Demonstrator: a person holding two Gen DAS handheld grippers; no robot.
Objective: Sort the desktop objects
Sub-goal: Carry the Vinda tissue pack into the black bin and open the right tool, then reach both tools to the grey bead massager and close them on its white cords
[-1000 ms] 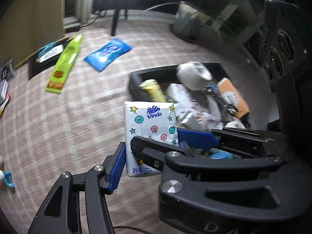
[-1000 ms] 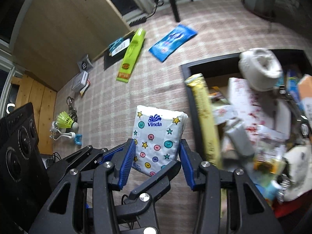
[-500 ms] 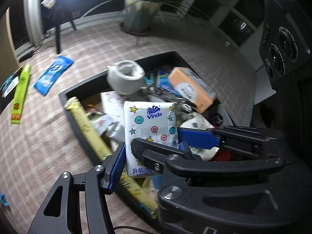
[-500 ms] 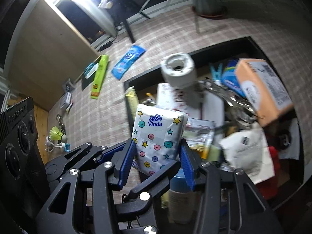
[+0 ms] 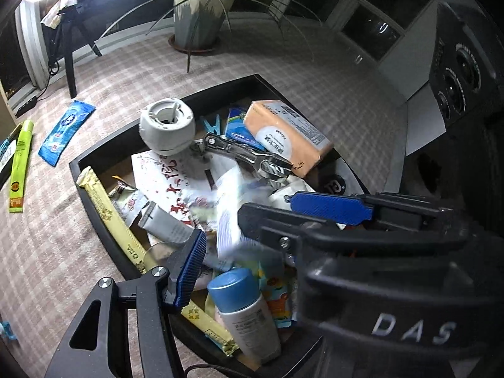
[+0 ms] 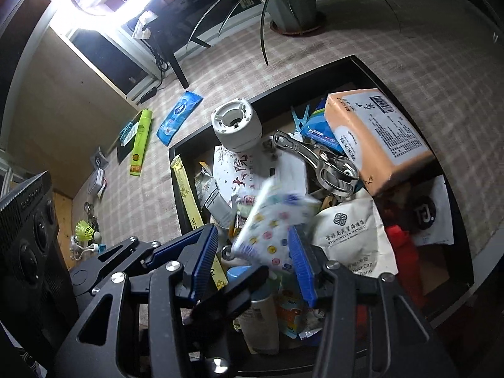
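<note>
The white Vinda tissue pack (image 6: 272,223) with coloured dots is blurred and tilted, falling free between the open jaws of both grippers over the black bin (image 6: 371,72). It also shows as a white blur in the left wrist view (image 5: 233,220). My left gripper (image 5: 264,226) and right gripper (image 6: 253,263) are both open and hold nothing. They sit crossed just above the bin (image 5: 94,154), which is piled with several items.
In the bin lie a white round device (image 5: 167,124), an orange box (image 5: 286,135), metal tongs (image 5: 249,157) and a blue-capped bottle (image 5: 242,308). On the checked cloth lie a blue packet (image 5: 64,130) and a green tube (image 5: 20,163). A potted plant (image 5: 201,15) stands behind.
Both grippers carried the tissue pack from over the cloth to above the bin, then opened. The pack has dropped out of the jaws and is tumbling into the bin.
</note>
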